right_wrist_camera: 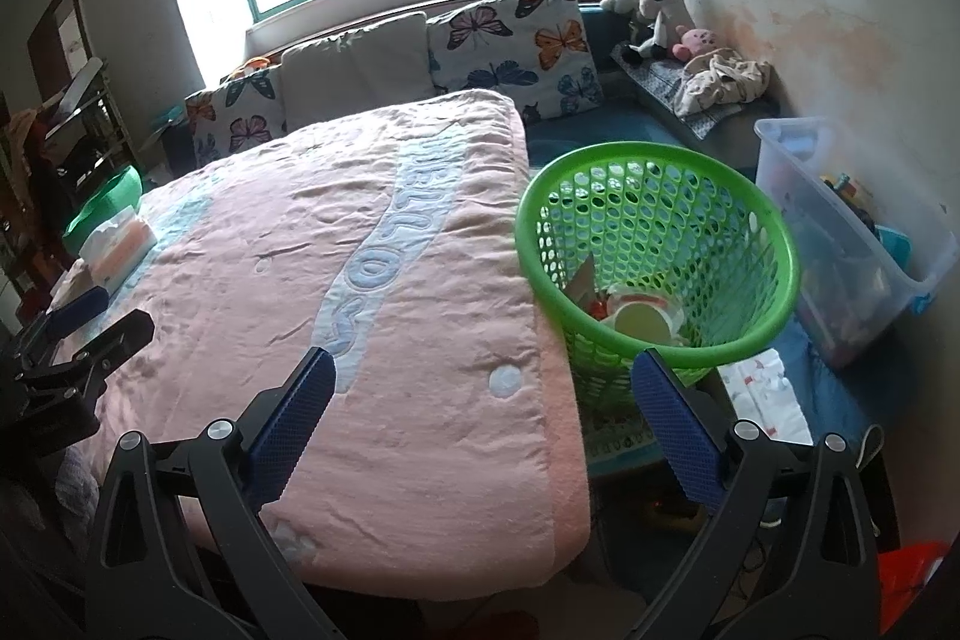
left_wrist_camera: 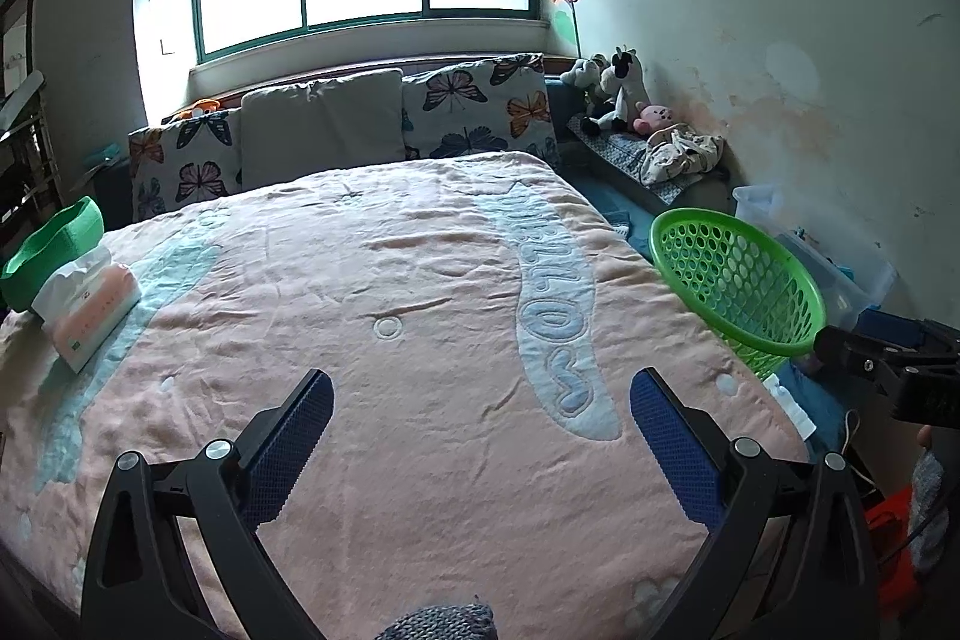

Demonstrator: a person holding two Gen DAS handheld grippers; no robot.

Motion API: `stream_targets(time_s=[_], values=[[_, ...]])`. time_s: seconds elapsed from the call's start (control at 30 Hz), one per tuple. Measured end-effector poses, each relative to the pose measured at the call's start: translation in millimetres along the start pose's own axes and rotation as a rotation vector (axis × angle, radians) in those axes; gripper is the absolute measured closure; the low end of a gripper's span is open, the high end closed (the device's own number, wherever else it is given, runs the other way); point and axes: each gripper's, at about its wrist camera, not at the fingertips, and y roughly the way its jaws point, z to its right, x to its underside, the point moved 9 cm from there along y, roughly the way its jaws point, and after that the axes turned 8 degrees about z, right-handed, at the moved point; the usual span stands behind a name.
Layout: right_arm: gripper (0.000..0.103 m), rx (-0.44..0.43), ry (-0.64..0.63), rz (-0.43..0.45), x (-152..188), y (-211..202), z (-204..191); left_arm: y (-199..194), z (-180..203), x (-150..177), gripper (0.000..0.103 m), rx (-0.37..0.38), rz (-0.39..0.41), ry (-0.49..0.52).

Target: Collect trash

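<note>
Item: left gripper. Jaws are spread wide; nothing is held. It is poised over the pink blanket of the bed, aimed toward 12 o'clock.

Item: right gripper. Jaws are likewise spread wide and empty. It is held over the bed's right edge, with the green basket just beyond its right finger at 1 o'clock.

Item: green basket. It is set beside the bed on the right. Trash is seen already lying at its bottom: a pale round cup or lid, a brown scrap and something red; finer identification cannot be made.

Item: tissue pack. It is found at 10 o'clock in the left wrist view, on the blanket's far left edge, touching a green bowl-like container. It is judged a household item, not trash.

Item: clear storage bin, at 2 o'clock past the basket.

Status: no loose trash is seen on the blanket. Collection is judged largely done, possibly complete; areas off the bed are only partly shown.
</note>
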Motion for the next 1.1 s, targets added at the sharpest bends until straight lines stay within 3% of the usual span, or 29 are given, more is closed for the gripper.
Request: stream_targets(time_s=[1.1], values=[[0.004,-0.032,-0.006,-0.027,4,10,-9,6,-5,10,0.007,-0.017,-0.032,0.005]])
